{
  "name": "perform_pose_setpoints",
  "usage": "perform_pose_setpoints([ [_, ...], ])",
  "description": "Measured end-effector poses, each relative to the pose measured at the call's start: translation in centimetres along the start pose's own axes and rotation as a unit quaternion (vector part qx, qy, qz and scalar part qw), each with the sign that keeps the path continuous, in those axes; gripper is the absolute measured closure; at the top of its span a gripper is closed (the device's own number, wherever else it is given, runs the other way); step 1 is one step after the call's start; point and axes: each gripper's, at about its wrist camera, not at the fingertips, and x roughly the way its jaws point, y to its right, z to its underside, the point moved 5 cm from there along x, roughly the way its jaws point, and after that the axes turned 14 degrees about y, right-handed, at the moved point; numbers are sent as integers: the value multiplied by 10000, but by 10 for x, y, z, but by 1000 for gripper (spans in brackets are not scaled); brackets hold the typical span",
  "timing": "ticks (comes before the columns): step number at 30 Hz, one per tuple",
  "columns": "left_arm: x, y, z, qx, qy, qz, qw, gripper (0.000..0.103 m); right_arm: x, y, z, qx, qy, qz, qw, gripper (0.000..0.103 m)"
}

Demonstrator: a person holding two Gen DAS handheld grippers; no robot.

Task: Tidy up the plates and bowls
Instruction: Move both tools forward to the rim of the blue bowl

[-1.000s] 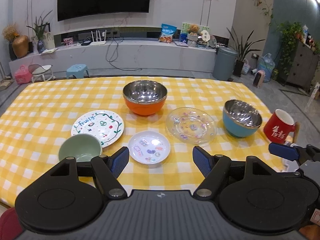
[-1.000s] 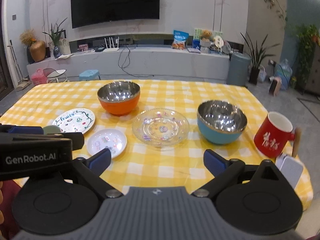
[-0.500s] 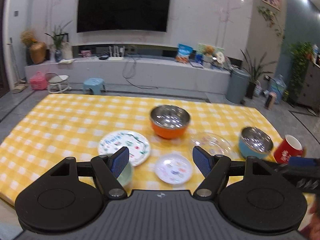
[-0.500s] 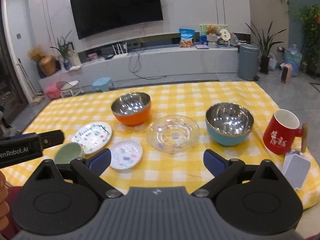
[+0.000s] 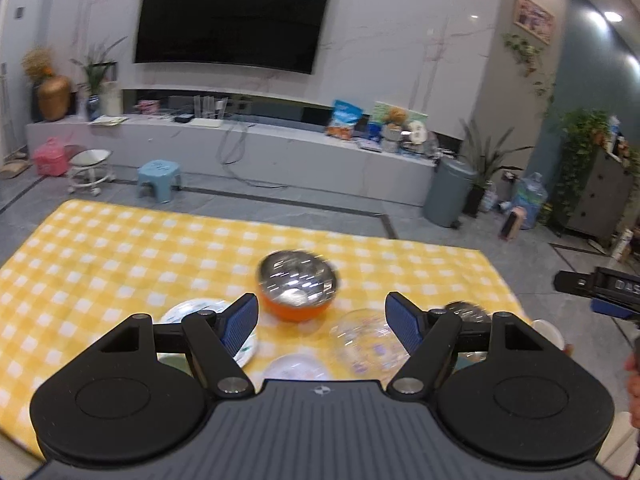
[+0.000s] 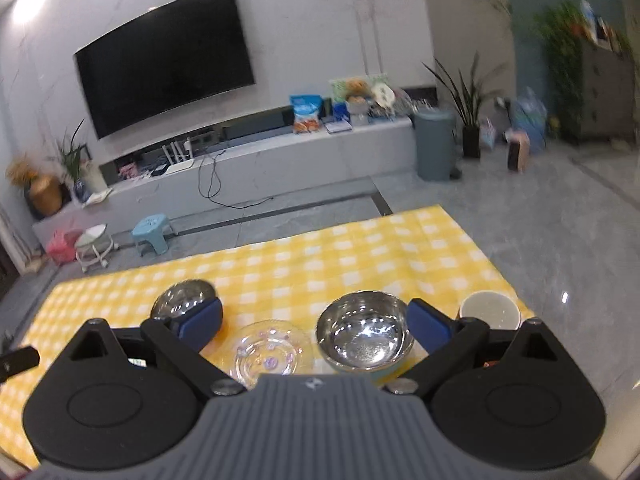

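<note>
On the yellow checked table an orange steel-lined bowl stands in the middle, blurred. A clear glass plate lies right of it, a small white plate in front, and a painted white plate to the left, partly hidden. My left gripper hangs open and empty above the near side of the dishes. In the right wrist view my right gripper is open and empty above the blue steel-lined bowl and the glass plate; the orange bowl shows behind its left finger.
A red mug with a white inside stands at the table's right edge. The right gripper's body juts in at the right of the left wrist view. Beyond the table lie grey floor, a blue stool, a bin and a TV bench.
Both grippers have risen and drawn back from the table, so the dishes sit lower and smaller in both views. The right view has rolled. Both stay open.
</note>
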Motion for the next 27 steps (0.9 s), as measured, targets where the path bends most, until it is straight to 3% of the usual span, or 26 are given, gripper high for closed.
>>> perform_pose_setpoints([
  [9,62,59,13,486,-267,291,9980,18,54,58,5,118,-22,818,9966,6],
  [17,122,106,55,720,-816,425,9932,19,97,82,52,282,-657,752,9946,10],
  [20,146,115,71,630,-1042,352,9919,24,108,84,64,274,-852,752,9931,14],
  [24,175,126,94,458,-1467,526,9867,27,120,89,78,202,-1006,877,9908,16],
  [27,192,131,106,393,-1757,372,9829,37,129,93,87,151,-1087,1028,9886,22],
])
